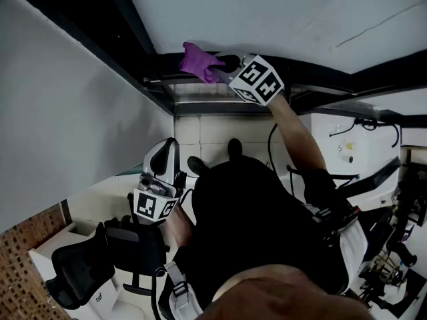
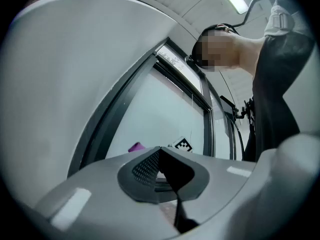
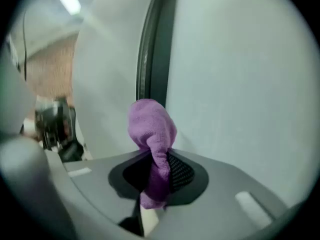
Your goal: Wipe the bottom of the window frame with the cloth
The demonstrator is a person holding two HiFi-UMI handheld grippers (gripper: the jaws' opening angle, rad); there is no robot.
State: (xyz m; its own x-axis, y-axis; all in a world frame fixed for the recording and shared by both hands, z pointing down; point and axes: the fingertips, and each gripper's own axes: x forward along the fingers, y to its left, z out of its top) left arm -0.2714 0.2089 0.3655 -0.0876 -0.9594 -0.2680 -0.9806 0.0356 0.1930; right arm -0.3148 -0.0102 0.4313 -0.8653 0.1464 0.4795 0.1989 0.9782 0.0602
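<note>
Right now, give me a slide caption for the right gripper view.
Right gripper clamps a bunched purple cloth near the dark window frame.

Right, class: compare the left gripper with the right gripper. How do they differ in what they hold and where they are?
The right gripper is shut on the purple cloth; the left gripper is shut on nothing. The right gripper is up at the dark window frame, while the left gripper hangs low beside the person's body, away from the frame. Both have grey jaws with mesh pads, and each carries a marker cube.
</note>
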